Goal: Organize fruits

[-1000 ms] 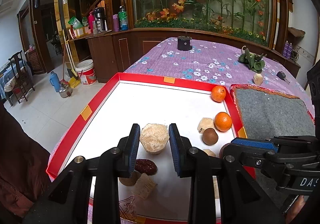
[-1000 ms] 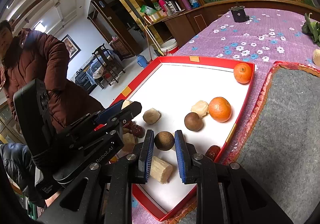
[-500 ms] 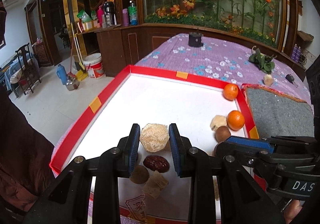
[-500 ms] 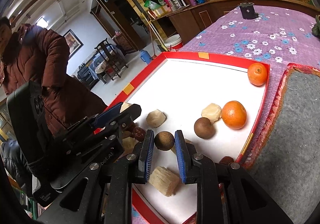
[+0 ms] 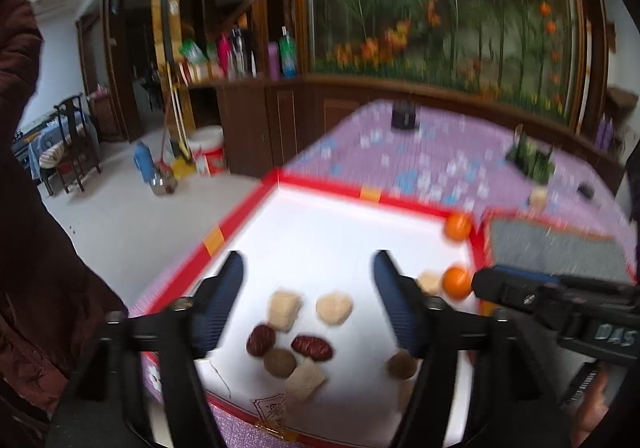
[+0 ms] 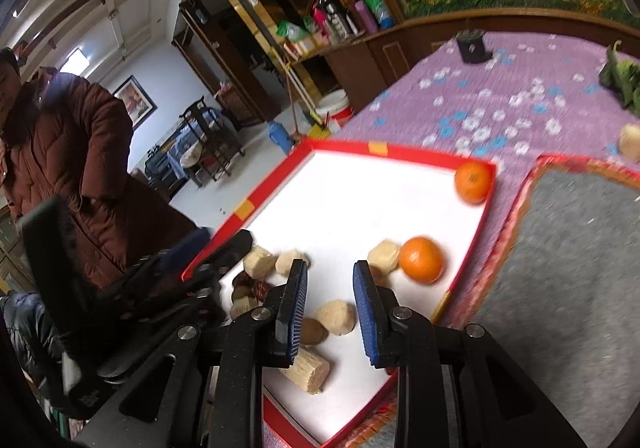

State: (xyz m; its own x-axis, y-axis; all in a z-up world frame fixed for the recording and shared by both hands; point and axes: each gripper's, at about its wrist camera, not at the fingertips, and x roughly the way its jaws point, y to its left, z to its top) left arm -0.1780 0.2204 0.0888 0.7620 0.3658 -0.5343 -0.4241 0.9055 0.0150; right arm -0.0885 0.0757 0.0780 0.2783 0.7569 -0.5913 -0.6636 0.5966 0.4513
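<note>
Red-rimmed tray (image 6: 472, 248) holds the scattered fruits (image 5: 334, 308) while the left gripper (image 5: 308, 296) and right gripper (image 6: 330, 308) hang spread and empty above, so a careless descent could nudge round pieces rolling.

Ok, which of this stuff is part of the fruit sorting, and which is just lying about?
Job:
tray
oranges
red dates
brown fruits
pale chunks
left gripper, open
right gripper, open

Lying about:
grey mat
black cup
greens
bucket
</note>
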